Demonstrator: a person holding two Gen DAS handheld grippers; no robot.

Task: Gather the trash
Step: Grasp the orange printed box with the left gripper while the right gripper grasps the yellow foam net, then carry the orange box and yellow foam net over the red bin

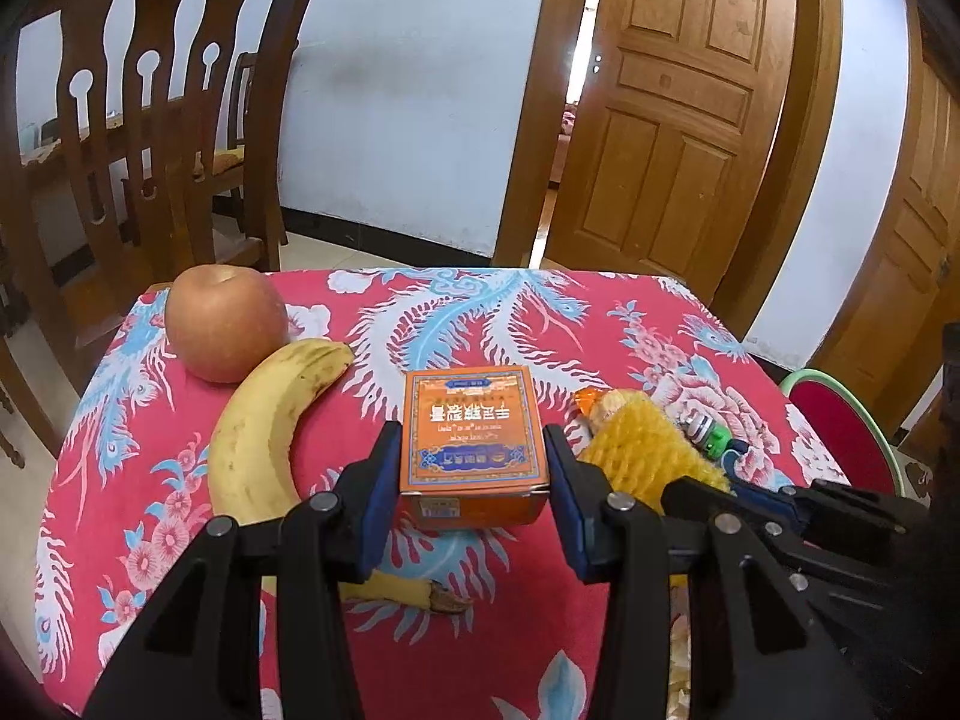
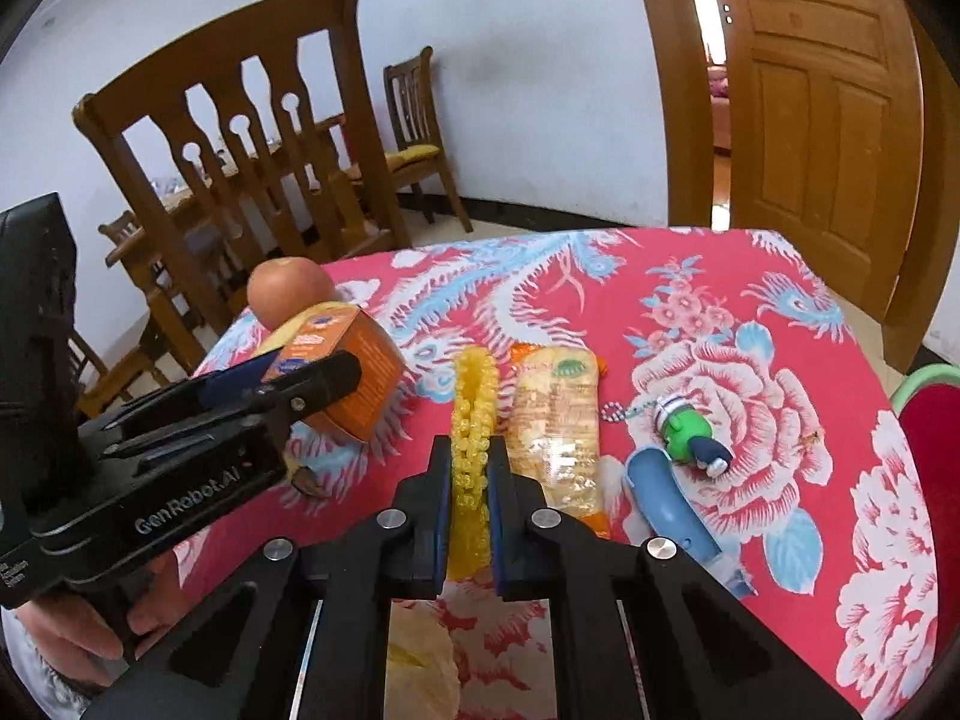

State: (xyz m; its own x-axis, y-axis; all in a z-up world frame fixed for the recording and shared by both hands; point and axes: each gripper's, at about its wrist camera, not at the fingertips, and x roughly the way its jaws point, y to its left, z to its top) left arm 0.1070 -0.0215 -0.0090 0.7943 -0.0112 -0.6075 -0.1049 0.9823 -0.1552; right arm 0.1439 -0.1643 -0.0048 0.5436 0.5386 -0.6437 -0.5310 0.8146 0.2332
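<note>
Red-floral tabletop point(image 2: 750, 276): your left tongs point(image 1: 474, 480) clamp the orange box point(image 1: 474, 438), right tongs point(image 2: 469, 492) the yellow foam net point(image 2: 471, 420); wrapper point(image 2: 555, 420) remains.

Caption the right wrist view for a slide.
Right gripper shut on yellow foam net; left gripper holds orange box.

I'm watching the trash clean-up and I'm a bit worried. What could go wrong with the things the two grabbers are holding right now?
1. The right hand-held gripper pinches only one end of the soft yellow foam net; it might slip free.
2. The left hand-held gripper holds the orange box right beside the banana, so moving it could bump the fruit.
3. The snack wrapper touches the net and may get dragged along.
</note>
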